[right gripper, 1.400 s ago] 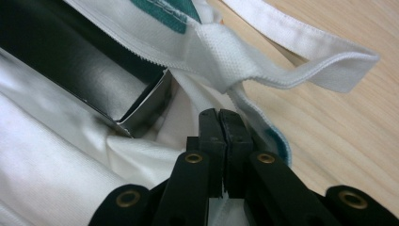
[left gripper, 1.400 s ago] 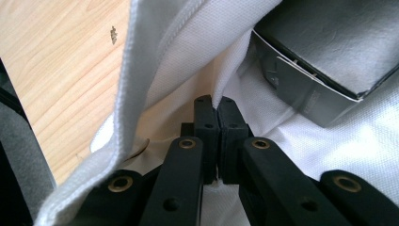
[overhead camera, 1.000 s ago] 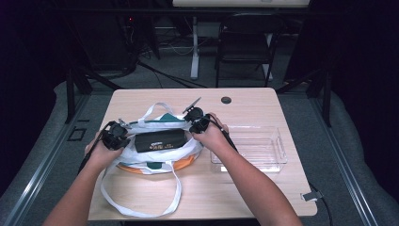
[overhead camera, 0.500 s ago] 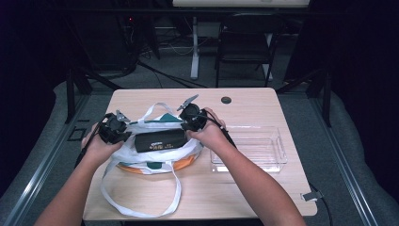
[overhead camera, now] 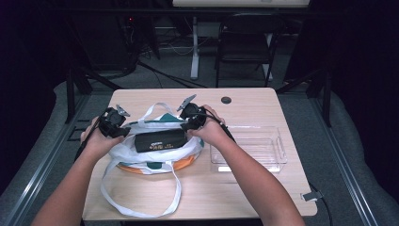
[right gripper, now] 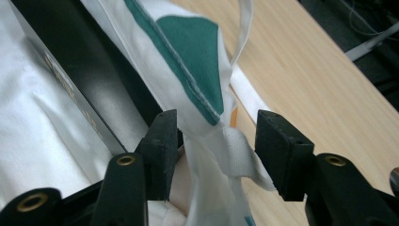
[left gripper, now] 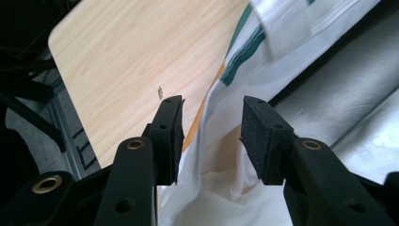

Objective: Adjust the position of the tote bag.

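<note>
A white cloth bag (overhead camera: pixel 155 155) with green and orange patches lies on the table, and a long black box (overhead camera: pixel 160 140) rests in its mouth. My left gripper (overhead camera: pixel 113 123) is at the bag's left rim. In the left gripper view it (left gripper: pixel 211 106) stands open, with the white rim (left gripper: pixel 211 141) passing between the jaws untouched. My right gripper (overhead camera: pixel 192 115) is at the bag's right rim. In the right gripper view it (right gripper: pixel 216 122) is open too, with the green-patched edge (right gripper: pixel 197 61) and a strap root between the jaws. The black box (right gripper: pixel 70 66) lies just to the left.
A clear plastic bin (overhead camera: pixel 249 148) stands to the right of the bag. A small black disc (overhead camera: pixel 226 100) lies near the table's far edge. The bag's long white straps (overhead camera: pixel 141 197) loop toward the front edge. A chair (overhead camera: pixel 244 47) stands beyond the table.
Both grippers have shifted a little toward the far side of the table along the bag's rim, the right one also slightly leftward. The box has not moved.
</note>
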`<state>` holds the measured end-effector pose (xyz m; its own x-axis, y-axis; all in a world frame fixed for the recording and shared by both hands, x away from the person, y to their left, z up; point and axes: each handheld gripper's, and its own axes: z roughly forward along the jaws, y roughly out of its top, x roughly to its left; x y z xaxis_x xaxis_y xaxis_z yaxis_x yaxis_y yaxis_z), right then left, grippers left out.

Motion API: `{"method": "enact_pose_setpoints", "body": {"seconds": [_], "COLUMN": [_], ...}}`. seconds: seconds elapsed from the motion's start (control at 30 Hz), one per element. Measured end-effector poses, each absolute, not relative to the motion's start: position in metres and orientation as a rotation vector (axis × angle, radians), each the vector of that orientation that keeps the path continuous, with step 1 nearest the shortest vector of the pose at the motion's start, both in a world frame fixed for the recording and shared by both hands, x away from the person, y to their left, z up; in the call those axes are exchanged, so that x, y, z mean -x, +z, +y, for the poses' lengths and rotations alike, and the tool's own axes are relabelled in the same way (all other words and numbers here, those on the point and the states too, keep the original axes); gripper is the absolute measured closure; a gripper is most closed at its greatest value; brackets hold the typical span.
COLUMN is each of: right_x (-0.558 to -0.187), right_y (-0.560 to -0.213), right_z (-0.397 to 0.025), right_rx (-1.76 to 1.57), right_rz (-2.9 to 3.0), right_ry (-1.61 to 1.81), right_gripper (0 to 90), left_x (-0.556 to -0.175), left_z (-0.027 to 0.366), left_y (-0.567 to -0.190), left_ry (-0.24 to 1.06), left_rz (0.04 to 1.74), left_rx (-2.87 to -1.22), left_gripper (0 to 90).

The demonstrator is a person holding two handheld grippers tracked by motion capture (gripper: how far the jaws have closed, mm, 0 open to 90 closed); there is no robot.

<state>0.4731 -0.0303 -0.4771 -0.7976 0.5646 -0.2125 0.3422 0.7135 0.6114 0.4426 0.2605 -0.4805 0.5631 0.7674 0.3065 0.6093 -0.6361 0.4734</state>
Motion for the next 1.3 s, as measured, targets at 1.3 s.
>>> {"method": "enact_pose_setpoints", "body": {"seconds": [1.3], "right_x": [-0.503], "right_y": [-0.510], "right_z": [-0.026], "right_rx": [-0.994], "right_rz": [2.517], "right_ry": [0.659], "right_gripper": [80.6], "left_x": [-0.471], "left_z": [0.251], "left_y": [-0.523], "left_ry": [0.701], "left_rz": [1.243], "left_rx": [-2.563], "left_gripper": [87.7]}}
